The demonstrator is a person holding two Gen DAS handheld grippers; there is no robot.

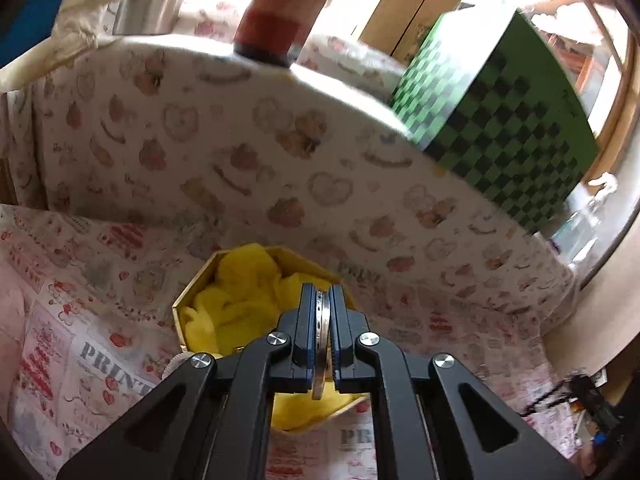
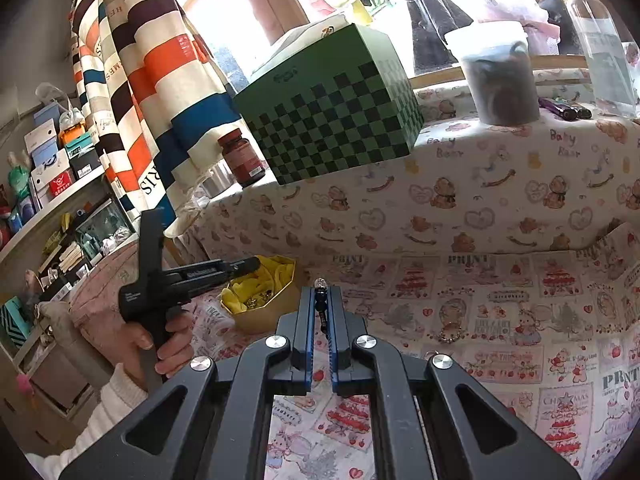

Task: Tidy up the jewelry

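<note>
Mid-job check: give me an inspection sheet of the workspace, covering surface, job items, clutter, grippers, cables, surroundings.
Surface: printed cloth covering the work area and the raised ledge behind it.
Job's things: octagonal box lined with yellow fabric, small gold pieces inside; silver bangle; dark beaded piece; beaded bracelet loose on the cloth.
Clutter: checkered green box, brown jar and grey tub on the ledge.
Grippers: left gripper shut on the bangle, above the box; right gripper shut on the beaded piece.
Cables: nothing seen.
Surroundings: striped curtain, window, crowded shelves.
</note>
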